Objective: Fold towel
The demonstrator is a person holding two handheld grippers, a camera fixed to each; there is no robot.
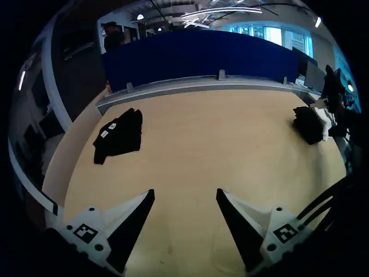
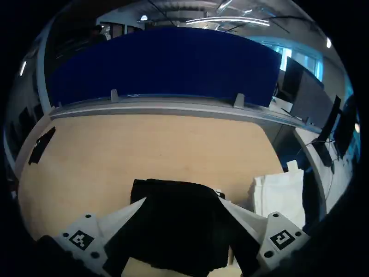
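The towel (image 2: 175,226) is plain black, the table (image 1: 207,138) pale wood-grain, the partition (image 1: 198,55) deep blue, and the white left gripper (image 1: 184,196) and right gripper (image 2: 183,201) bear black-and-white square markers (image 1: 85,232).

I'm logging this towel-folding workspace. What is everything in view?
table: one, light wood, under everything
loose towel: one, black, crumpled, on the left of the table in the left gripper view
towel pile: one, black, between the right gripper's fingers
fabric item: one, white, just right of the pile
divider: one, dark blue, along the table's far edge
left gripper: one, white with black fingers, open over bare table
right gripper: one, same colours, open around the pile
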